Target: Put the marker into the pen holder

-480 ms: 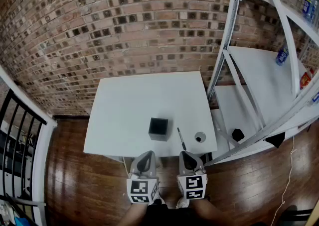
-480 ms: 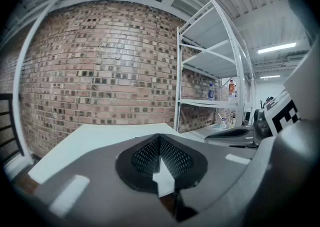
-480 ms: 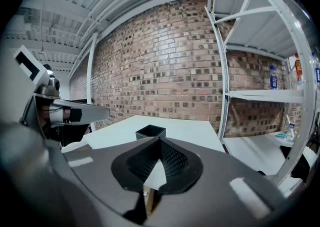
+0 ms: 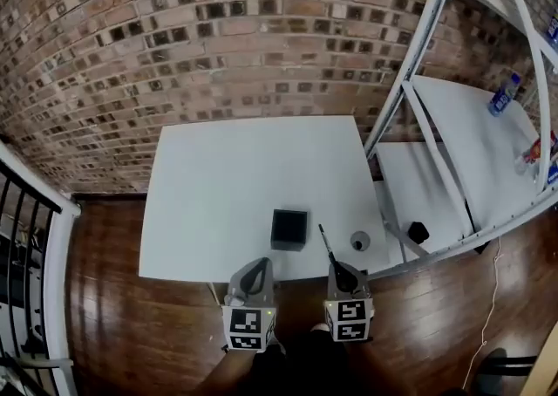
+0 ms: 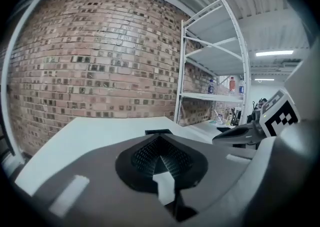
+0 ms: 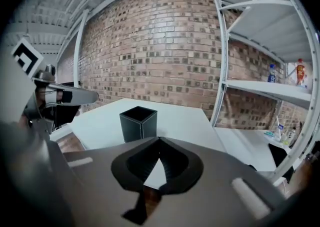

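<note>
The right gripper (image 4: 343,274) has come forward to the near end of the marker (image 4: 326,244). Its jaws are together and empty, like the left gripper (image 4: 255,270). It must open before it can grasp.

1 white table (image 4: 227,176) is carrying 1 black pen holder (image 4: 289,229), 1 marker (image 4: 325,243) and 1 small round thing (image 4: 360,241). 2 grippers are showing nearest: the left gripper (image 4: 257,265) and the right gripper (image 4: 340,270).

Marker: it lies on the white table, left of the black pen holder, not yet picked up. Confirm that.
Wrong side. The head view shows the marker lying on the white table to the right of the black pen holder, not left of it. It is not yet picked up.
</note>
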Motion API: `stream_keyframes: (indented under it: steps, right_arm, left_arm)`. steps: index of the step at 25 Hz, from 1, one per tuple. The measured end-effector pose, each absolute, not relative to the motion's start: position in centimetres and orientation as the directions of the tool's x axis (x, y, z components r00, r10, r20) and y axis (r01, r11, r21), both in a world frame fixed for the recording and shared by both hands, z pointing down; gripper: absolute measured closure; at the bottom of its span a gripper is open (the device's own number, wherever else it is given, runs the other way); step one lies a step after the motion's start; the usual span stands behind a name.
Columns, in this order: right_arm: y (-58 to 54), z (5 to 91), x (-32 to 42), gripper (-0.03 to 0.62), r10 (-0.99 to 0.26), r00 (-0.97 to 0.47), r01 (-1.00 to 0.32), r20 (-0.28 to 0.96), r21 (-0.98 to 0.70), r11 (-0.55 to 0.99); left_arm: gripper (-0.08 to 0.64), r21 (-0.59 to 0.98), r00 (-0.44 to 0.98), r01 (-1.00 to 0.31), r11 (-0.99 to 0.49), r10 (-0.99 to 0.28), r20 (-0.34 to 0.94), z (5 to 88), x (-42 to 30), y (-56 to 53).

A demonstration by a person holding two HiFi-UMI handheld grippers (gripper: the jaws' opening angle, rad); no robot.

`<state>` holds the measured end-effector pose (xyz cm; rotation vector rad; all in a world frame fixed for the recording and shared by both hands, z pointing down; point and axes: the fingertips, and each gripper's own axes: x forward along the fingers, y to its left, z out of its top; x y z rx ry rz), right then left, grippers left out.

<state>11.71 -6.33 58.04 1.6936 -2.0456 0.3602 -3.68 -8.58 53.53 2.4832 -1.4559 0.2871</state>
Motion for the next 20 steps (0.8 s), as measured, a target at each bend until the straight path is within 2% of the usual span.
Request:
stream_keyframes:
  steps: [5, 9, 20]
  right_arm:
    - [-7.4, 61.2, 12.4, 0.584, -0.788, -0.129, -0.959, 0.603, 0.125, 0.253]
    - [-8.2, 64.1, 12.6, 0.511, -0.726, -0.137, -0.941, 0.674, 0.141, 0.308]
    - [-9.6, 68.0, 14.6, 0.512, -0.623, -0.125, -0.924, 0.773, 0.139, 0.357]
  left_arm:
    - [0.546, 0.127, 0.464, -0.885, -0.448, -0.829, 0.313, 54.3, -3.8, -9.3]
    - [0.546, 0.150, 0.454, -0.891, -0.429, -0.829, 0.328, 55.1, -3.7, -9.5]
    - [0.546, 0.149, 0.411, -0.911, -0.383, -0.839, 0.356, 56.5, -5.0, -9.6]
